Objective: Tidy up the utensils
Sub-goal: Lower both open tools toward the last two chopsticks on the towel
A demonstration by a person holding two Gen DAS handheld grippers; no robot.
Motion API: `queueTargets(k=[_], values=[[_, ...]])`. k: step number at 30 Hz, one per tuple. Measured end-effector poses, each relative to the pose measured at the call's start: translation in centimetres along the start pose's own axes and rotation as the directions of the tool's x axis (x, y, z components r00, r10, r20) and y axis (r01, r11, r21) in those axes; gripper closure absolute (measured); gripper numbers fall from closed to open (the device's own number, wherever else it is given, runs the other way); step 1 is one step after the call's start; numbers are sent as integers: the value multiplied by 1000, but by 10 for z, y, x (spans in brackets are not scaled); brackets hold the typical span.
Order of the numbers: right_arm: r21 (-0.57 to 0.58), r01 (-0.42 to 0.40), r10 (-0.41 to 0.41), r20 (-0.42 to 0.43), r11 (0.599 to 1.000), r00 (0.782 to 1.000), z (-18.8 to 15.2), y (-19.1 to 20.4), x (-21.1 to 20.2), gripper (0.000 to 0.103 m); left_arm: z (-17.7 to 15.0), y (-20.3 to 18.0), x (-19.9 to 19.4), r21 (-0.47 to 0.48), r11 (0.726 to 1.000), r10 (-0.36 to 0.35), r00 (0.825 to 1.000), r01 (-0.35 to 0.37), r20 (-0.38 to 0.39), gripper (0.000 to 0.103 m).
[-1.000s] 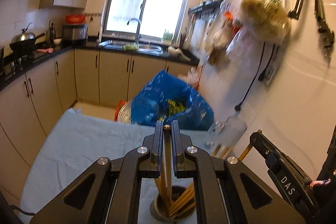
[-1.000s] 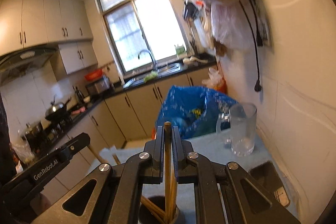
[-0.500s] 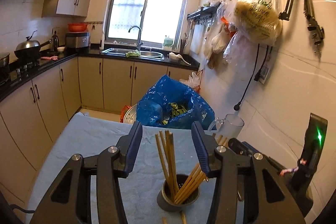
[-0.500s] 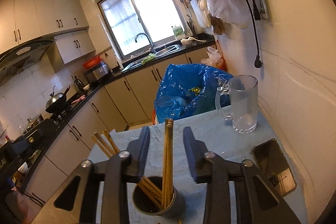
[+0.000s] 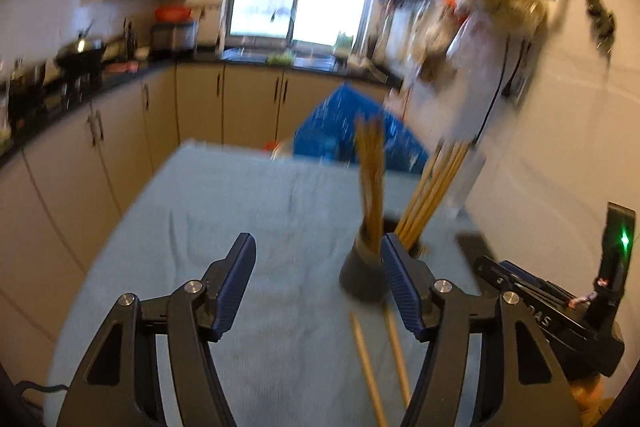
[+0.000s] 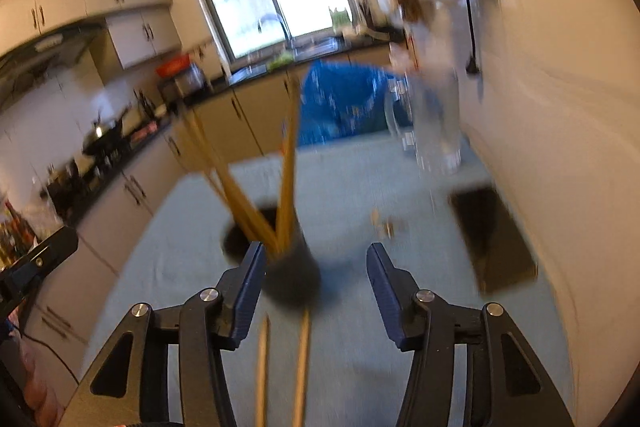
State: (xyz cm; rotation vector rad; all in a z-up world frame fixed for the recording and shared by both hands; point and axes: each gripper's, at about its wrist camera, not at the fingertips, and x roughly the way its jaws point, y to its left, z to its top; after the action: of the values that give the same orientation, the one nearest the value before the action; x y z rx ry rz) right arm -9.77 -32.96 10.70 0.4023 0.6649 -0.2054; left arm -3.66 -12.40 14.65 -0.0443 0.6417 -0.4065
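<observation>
In the left wrist view, the left gripper (image 5: pixel 318 267) has its jaws opening with nothing pinched between them; the dark holder (image 5: pixel 365 273) stands on the blue-grey tablecloth (image 5: pixel 224 211) just inside its right finger, full of upright chopsticks (image 5: pixel 372 183), and two loose chopsticks (image 5: pixel 378 359) lie on the cloth nearer than the holder. To take one cleanly, I judge the gripper should lower toward the nearer stretch of a stick, well short of the holder, so the right finger does not knock it over. In the right wrist view, the right gripper (image 6: pixel 316 277) is likewise opening and empty, the holder (image 6: pixel 292 277) sitting between its fingers close to the left one, the two loose chopsticks (image 6: pixel 282 367) running toward the camera beneath. Closing across one stick squarely, not both, seems wisest. Blur hides finer detail.
</observation>
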Motion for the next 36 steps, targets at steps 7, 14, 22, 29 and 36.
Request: queueTargets(k=[7,14,22,29,36], values=[[39,21,-17,-113,999,993,-55,-20,9,47,-53,17,15,-49,995,74,989,-81,-128,39],[81,31,-21,-119,996,993,-80,-20,2,46,-76,16,2,-37,986,158,979,-164,-129,39],[101,32,-20,-117,994,993,-97,-11,-5,44,-83,5,-3,31,985,174,977,-171,-122,39],[12,68,-66,-141,998,988,-109,-2,-1,44,-87,4,-4,50,984,174,977,-169,-120,39],[-101,80,-95,-155,992,983,-120,18,6,44,-89,4,-2,58,985,171,977,-165,-124,39]])
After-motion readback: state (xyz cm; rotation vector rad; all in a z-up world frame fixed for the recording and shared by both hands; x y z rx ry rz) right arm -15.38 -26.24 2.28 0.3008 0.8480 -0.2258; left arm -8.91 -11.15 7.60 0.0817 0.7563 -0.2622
